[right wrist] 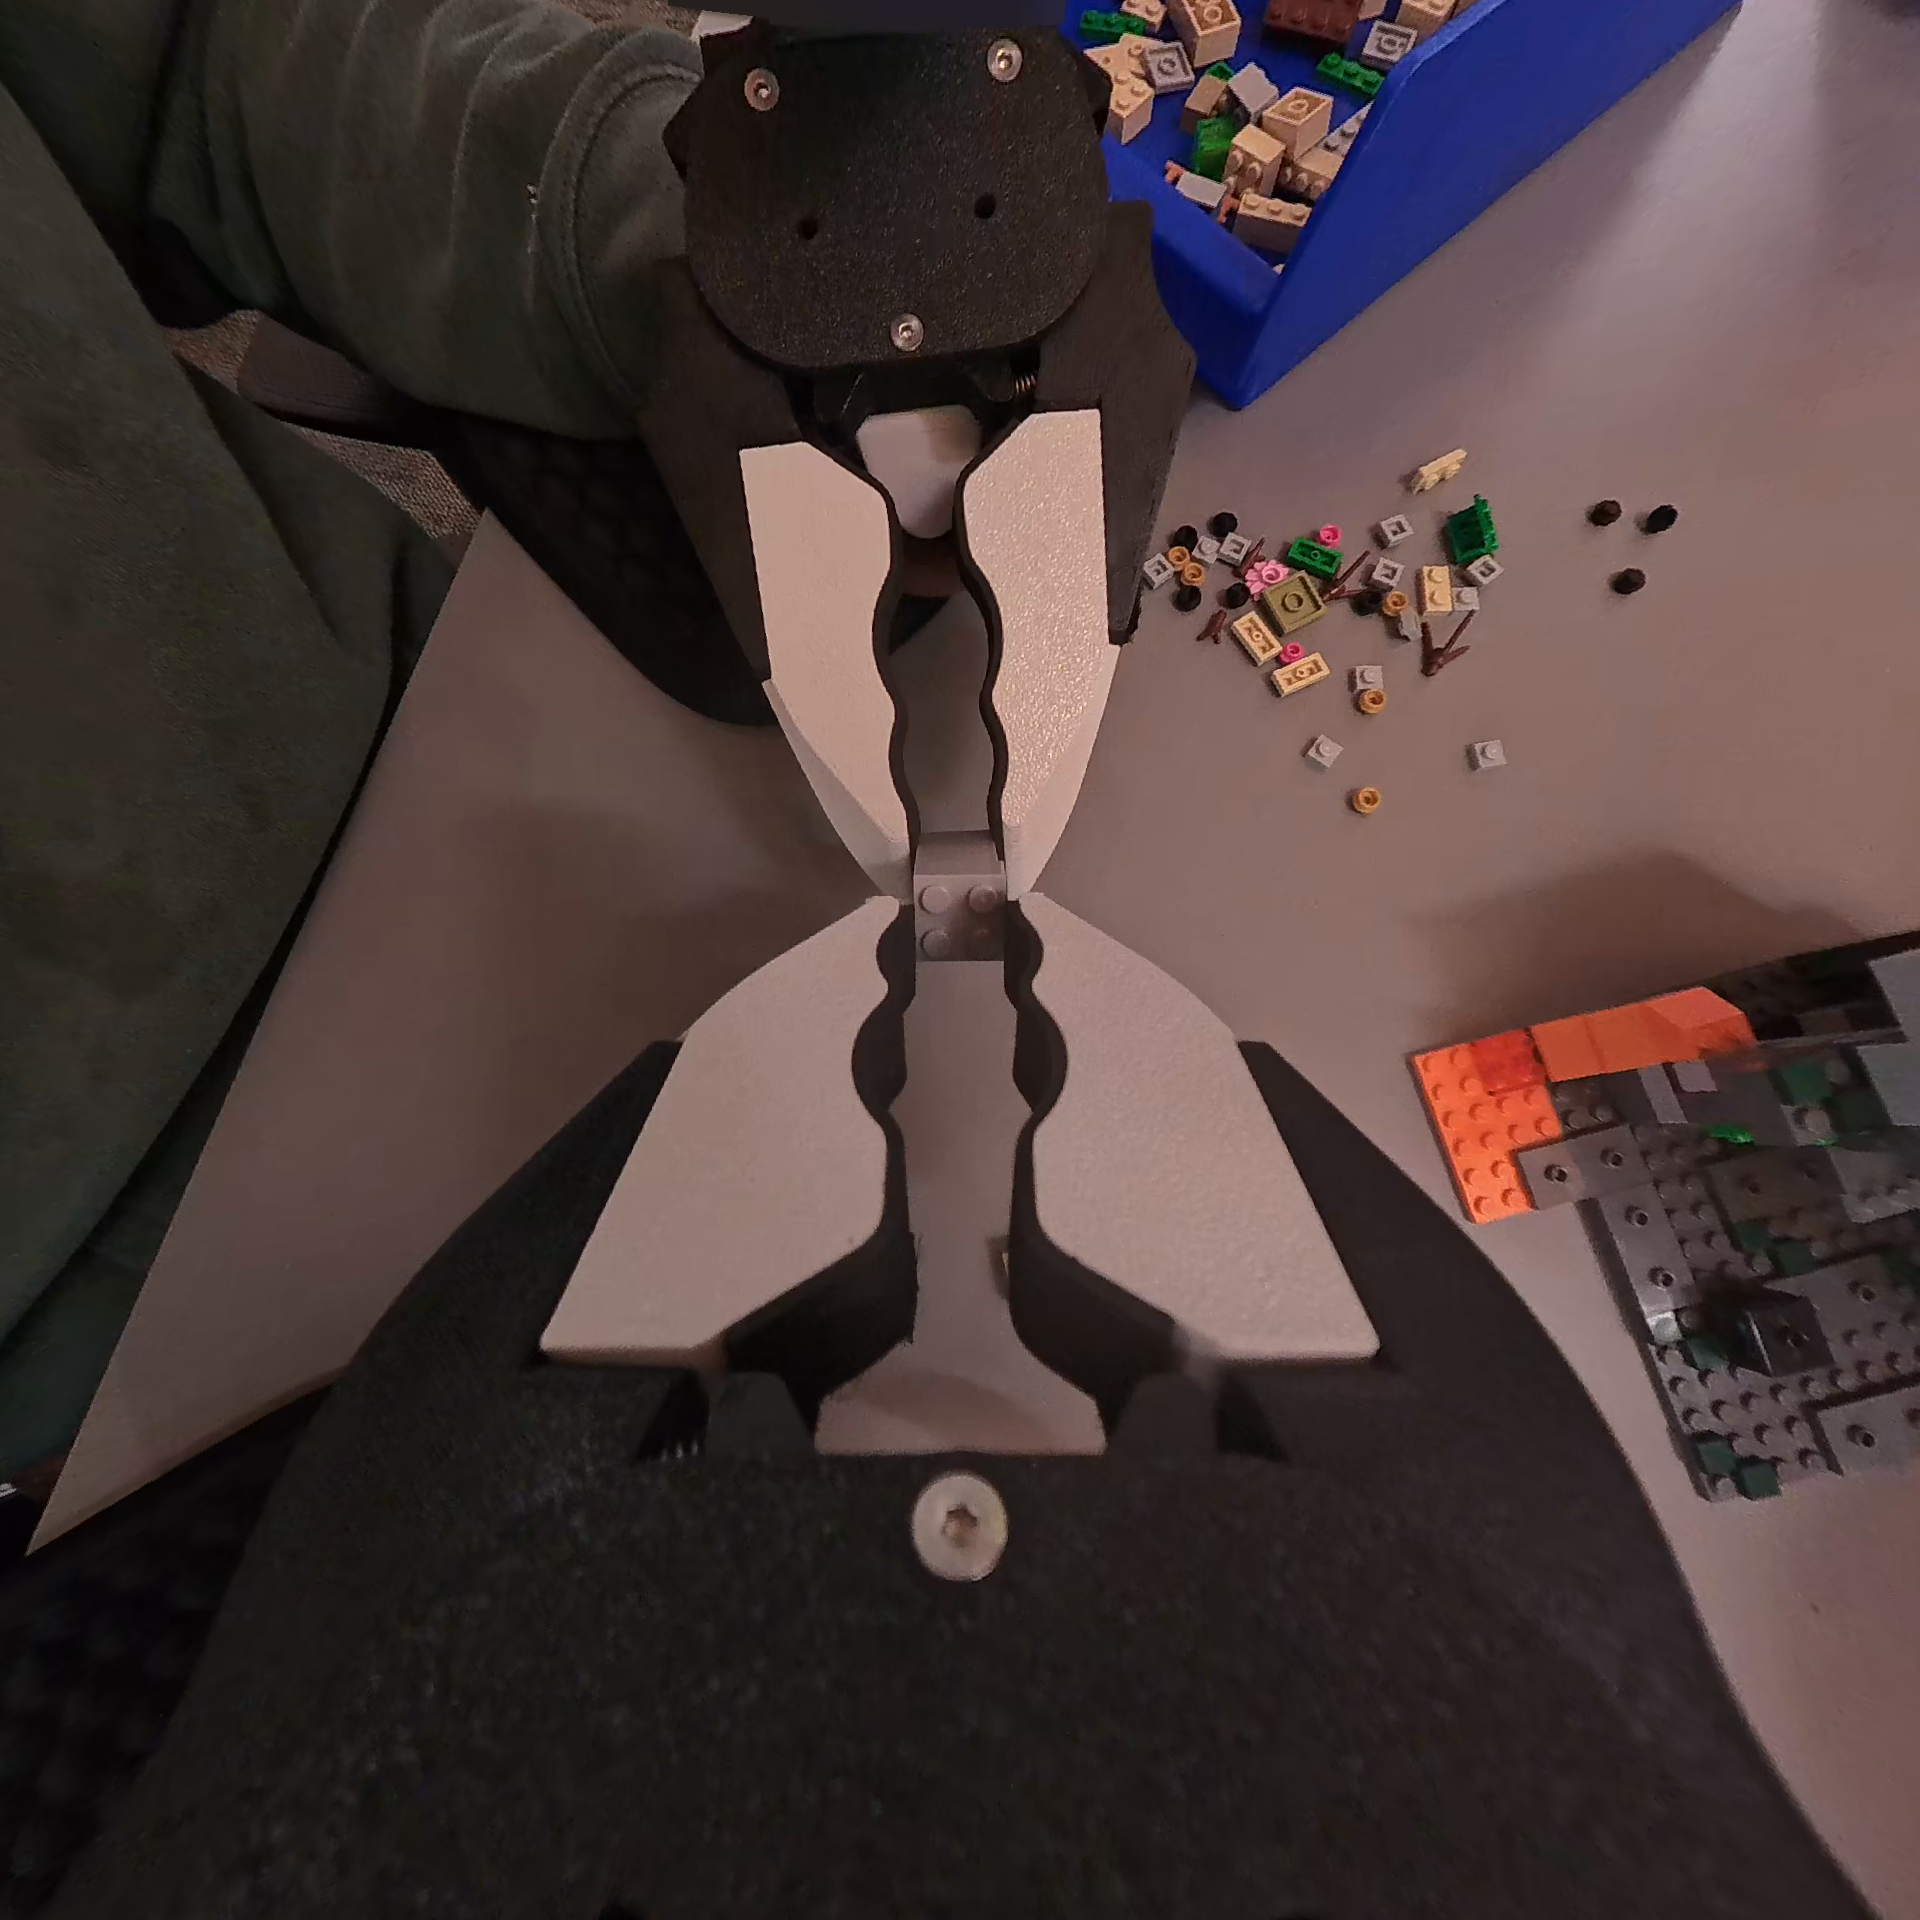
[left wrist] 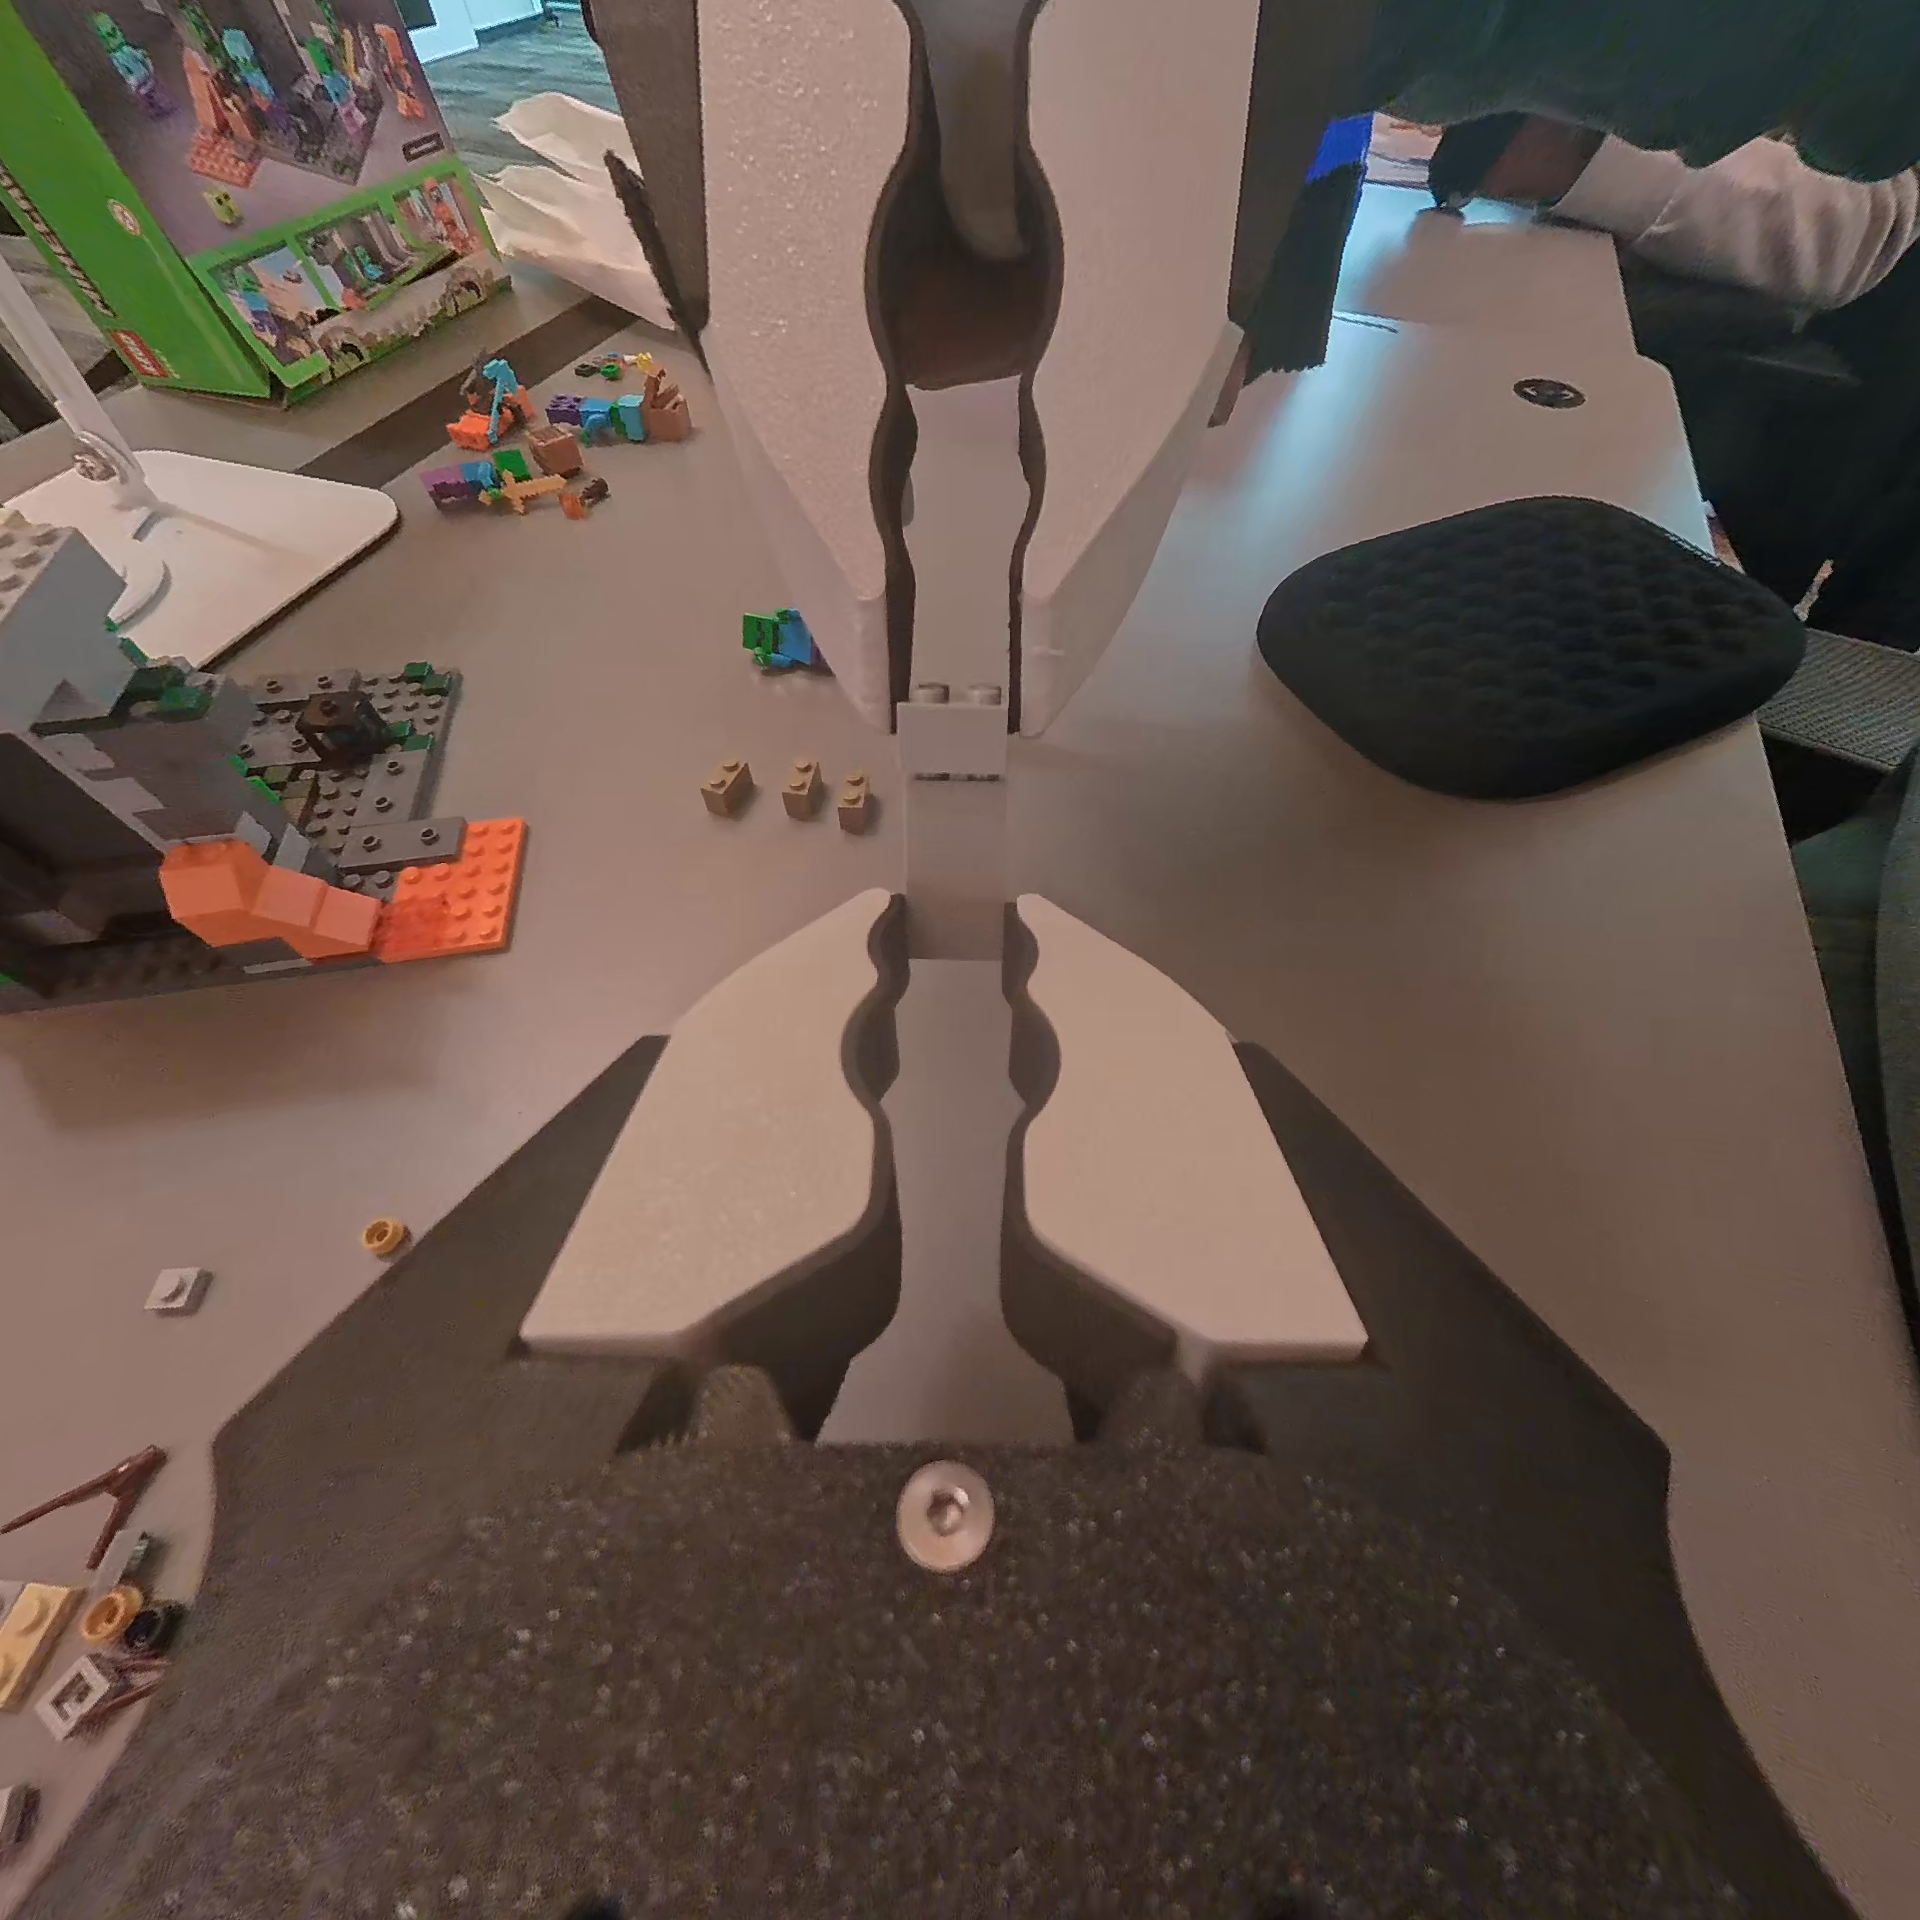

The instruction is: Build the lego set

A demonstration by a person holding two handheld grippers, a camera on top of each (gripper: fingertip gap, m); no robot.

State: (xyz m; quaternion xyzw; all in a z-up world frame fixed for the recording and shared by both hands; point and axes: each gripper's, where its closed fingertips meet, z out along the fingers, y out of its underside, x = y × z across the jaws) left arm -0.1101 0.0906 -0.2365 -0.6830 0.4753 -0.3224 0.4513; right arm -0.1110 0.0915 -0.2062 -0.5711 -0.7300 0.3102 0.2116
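The grey counter (left wrist: 1299, 987) carries a part-built brick model (left wrist: 239, 821) with an orange plate at your left, its green box (left wrist: 156, 208) behind, and a blue bin (right wrist: 1455, 187) of loose bricks. Three tan bricks (left wrist: 795, 792) stand just beside the grippers. Both grippers meet tip to tip above the counter. Your left gripper (left wrist: 954, 914) is nearly closed, pads pressing the lower end of a grey brick stack (left wrist: 954, 831). Your right gripper (right wrist: 961, 925) clamps the studded top brick (right wrist: 958, 920). A thin seam shows between the two bricks, so judge them not fully seated.
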